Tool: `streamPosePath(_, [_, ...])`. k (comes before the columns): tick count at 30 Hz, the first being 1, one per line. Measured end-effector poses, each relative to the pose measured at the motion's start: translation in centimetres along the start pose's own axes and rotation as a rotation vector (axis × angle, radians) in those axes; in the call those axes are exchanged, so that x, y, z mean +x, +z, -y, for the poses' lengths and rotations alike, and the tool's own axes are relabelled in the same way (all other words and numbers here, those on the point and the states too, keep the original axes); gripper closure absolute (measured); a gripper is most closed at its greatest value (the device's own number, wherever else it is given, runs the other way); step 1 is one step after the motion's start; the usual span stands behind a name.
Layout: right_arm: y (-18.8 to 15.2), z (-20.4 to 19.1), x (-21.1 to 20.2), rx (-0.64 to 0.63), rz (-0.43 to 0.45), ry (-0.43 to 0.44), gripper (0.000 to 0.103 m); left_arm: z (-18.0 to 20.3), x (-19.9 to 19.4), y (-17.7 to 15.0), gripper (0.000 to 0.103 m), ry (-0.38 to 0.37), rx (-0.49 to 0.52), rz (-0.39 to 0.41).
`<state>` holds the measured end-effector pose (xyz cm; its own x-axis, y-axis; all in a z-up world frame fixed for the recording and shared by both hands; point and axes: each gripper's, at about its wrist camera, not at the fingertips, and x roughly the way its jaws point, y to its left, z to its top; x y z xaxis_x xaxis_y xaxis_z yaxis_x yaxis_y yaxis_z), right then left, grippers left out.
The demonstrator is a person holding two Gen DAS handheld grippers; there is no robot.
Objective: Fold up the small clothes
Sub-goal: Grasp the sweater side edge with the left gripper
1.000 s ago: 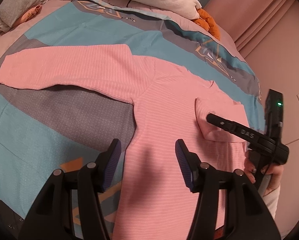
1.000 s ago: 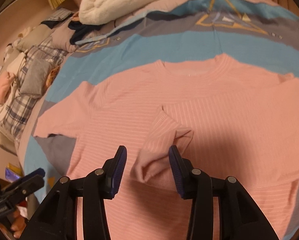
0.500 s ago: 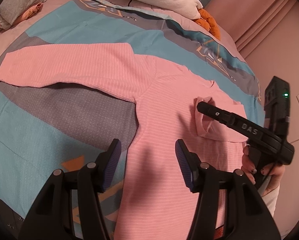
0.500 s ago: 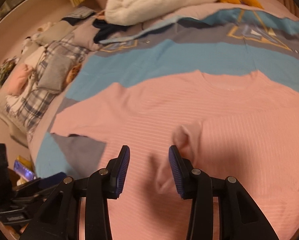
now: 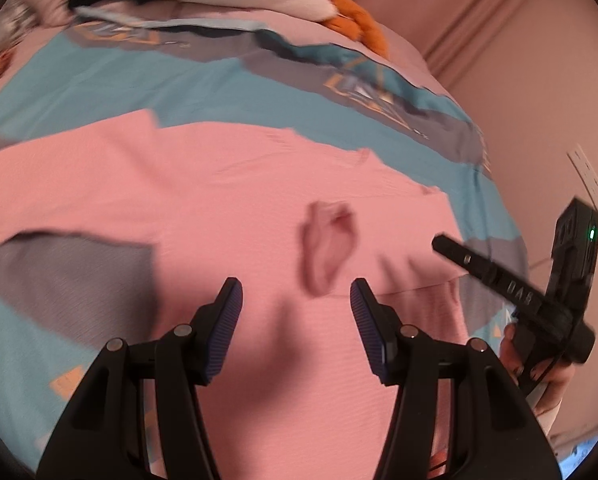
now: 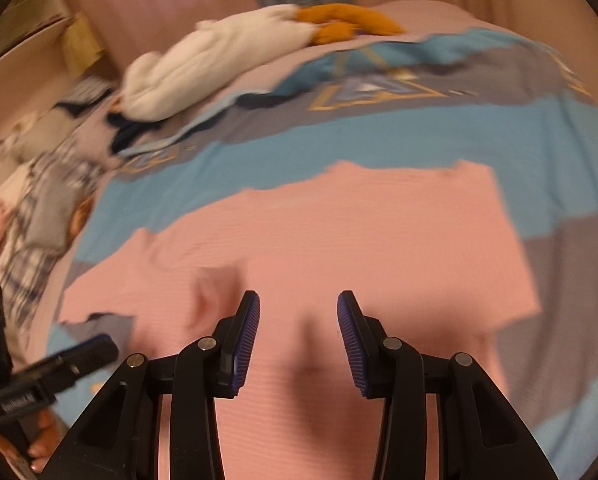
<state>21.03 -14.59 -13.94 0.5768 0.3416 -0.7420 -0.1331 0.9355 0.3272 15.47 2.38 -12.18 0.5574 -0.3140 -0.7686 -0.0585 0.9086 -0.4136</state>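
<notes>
A pink ribbed sweater (image 5: 227, 208) lies flat on the bed. One sleeve is folded across its body, and the cuff (image 5: 329, 248) lies bunched on the chest. The other sleeve (image 5: 59, 168) stretches out to the left. My left gripper (image 5: 295, 312) is open and empty above the sweater's lower body. My right gripper (image 6: 299, 332) is open and empty above the sweater (image 6: 339, 248), with the cuff (image 6: 215, 292) just to its left. The right gripper also shows at the right edge of the left wrist view (image 5: 511, 292). Both views are motion-blurred.
The bed has a blue and grey patterned cover (image 6: 379, 136). A white fluffy garment (image 6: 219, 60) and an orange item (image 6: 351, 20) lie at the far side. A pile of plaid and grey clothes (image 6: 31, 184) sits at the left. A pink wall (image 5: 539, 80) is on the right.
My right gripper has let go of the folded sleeve's cuff and drawn back to the right. The cuff now rests on the sweater's chest. My left gripper has swung right.
</notes>
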Motion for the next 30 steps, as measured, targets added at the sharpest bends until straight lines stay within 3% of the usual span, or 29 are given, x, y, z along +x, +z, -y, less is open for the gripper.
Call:
streamPosePath(6, [-1.7,4.3,-1.5,0.098,0.004,-0.095,0.060,3.1,5.8,1.9,0.048,-0.017,0.083,-0.073])
streamPosePath(12, [-3.1,6.5,-2.0,0.149,-0.002,-0.140,0.060,2.8,10.4,2.7,0.051,-0.011,0.091,-0.140])
streamPosePath(15, [-3.6,7.3,-2.1,0.163,-0.005,-0.155,0.060,2.4,11.0,2.6,0.077,0.022,0.076,-0.144])
streamPosePath(16, [-3.7,7.5,-2.0,0.168,-0.003,-0.160,0.060,2.2,11.0,2.6,0.088,0.031,0.073,-0.142])
streamPosePath(19, [-4.0,7.7,-2.2,0.177,-0.002,-0.164,0.060,1.7,10.4,3.0,0.097,0.016,0.047,-0.129])
streamPosePath(23, [-4.0,7.8,-2.2,0.178,0.005,-0.177,0.060,2.3,8.2,3.9,0.098,-0.010,-0.007,-0.085])
streamPosePath(30, [-3.8,8.0,-2.5,0.190,0.022,-0.174,0.060,4.0,2.0,7.0,0.099,-0.083,-0.014,0.034])
